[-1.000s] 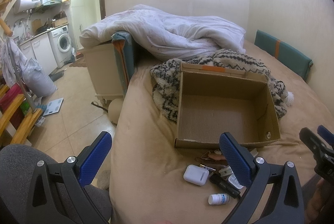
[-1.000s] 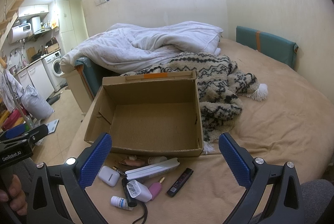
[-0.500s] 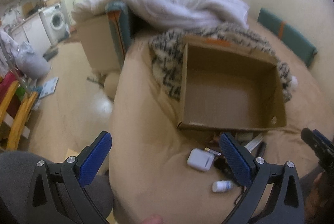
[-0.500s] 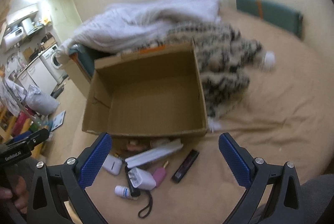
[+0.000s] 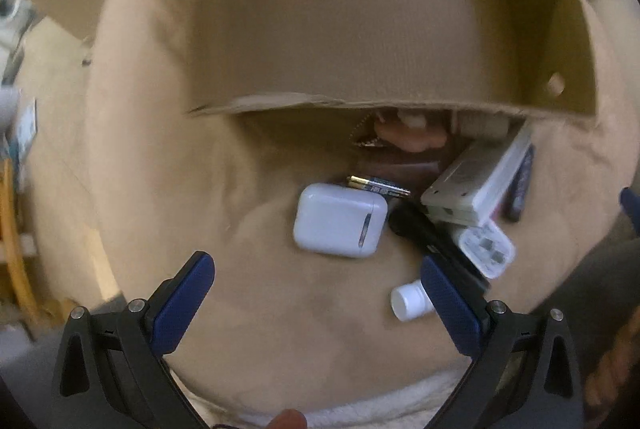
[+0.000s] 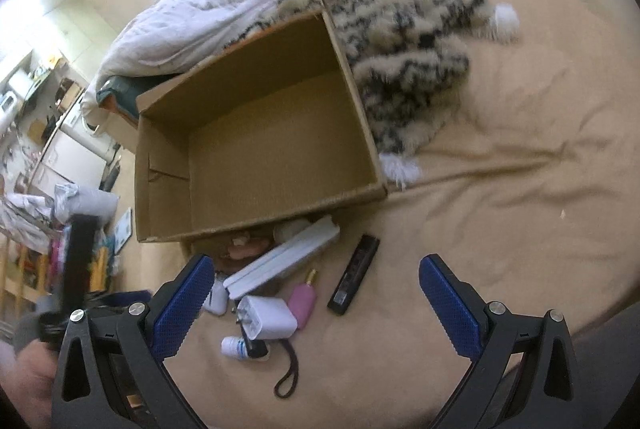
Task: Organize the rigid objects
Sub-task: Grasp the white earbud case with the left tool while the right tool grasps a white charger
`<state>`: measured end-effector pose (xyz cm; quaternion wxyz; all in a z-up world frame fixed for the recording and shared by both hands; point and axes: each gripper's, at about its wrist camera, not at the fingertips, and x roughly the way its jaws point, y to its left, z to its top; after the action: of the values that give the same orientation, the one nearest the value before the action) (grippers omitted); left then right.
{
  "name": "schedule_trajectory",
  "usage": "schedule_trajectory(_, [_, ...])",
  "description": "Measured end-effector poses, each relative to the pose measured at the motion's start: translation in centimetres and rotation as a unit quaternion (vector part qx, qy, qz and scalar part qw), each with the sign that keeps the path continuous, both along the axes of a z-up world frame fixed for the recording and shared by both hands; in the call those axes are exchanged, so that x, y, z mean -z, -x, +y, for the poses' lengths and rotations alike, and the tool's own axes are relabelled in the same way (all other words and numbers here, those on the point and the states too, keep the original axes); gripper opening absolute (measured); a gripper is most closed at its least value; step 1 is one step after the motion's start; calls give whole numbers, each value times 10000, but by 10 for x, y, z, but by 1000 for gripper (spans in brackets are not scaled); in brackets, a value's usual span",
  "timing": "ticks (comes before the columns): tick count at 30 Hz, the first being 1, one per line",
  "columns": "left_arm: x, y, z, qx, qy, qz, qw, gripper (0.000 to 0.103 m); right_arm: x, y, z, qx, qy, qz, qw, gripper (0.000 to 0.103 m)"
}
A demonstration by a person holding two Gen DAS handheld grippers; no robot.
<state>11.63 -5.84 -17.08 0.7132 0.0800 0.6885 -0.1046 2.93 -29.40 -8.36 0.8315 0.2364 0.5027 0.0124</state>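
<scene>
The white earbud case (image 5: 340, 225) lies on the tan bed (image 5: 168, 189) ahead of the left gripper (image 5: 316, 281), roughly centred between its blue fingers (image 5: 182, 303), which stand wide apart with nothing between them. A small white bottle (image 5: 410, 301) lies just beside the right-hand finger of that gripper, partly hidden by it. Beyond the case a battery (image 5: 378, 185) rests against its far edge, and to the right sit a black stick-shaped item (image 5: 436, 245), a white charger plug (image 5: 486, 249) and a long white remote-like device (image 5: 480, 185), all crowded together in front of the open cardboard box (image 5: 360, 41). The right gripper (image 6: 316, 285) also has its fingers spread, empty, hovering above the same cluster, with the pink bottle (image 6: 303, 303) and a black bar (image 6: 354, 279) lying between the two fingers and ahead of them. The right wrist view shows the whole bed with the box empty inside, a patterned knit blanket (image 6: 404, 41) and a white duvet (image 6: 248, 1) behind it, and a looped black cord (image 6: 289, 373) running from the plug; the left wrist view is close, tilted down steeply and blurred, showing only the box's near wall and the items. At the left edge of the right wrist view a hand (image 6: 28, 381) grips the handle of the other gripper.
</scene>
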Motion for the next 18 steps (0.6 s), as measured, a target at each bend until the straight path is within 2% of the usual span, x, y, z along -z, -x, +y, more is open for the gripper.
schedule_trajectory(6, [21,-8,-10,18,-89,120,9999,101,17,-6,-6,-30,-227,374,9990,103])
schedule_trajectory(7, [26,-9,-10,-14,-70,141,9999,99,26,-8,-9,-10,-334,537,9980,95])
schedule_trajectory(8, [28,-10,-10,-28,-69,159,9998,95,34,-11,-11,29,-451,708,9965,84])
schedule_trajectory(10, [35,-12,-8,-70,-53,198,9998,88,54,-16,-13,58,-781,1147,9903,72])
schedule_trajectory(11, [37,-12,-8,-84,-43,211,9997,82,64,-18,-11,11,-998,1346,9859,65])
schedule_trajectory(12, [40,-12,-8,-78,-38,224,9997,70,74,-20,-6,-128,-1266,1563,9795,62])
schedule_trajectory(13, [41,-15,-7,-63,-24,250,9997,66,79,-21,1,-253,-1376,1650,9763,58])
schedule_trajectory(15, [44,-15,-9,-39,53,272,9996,52,79,-22,19,-601,-1288,1653,9759,57])
schedule_trajectory(18, [49,-14,-7,-49,82,250,9996,51,67,-26,47,-1125,-1048,1415,9779,57])
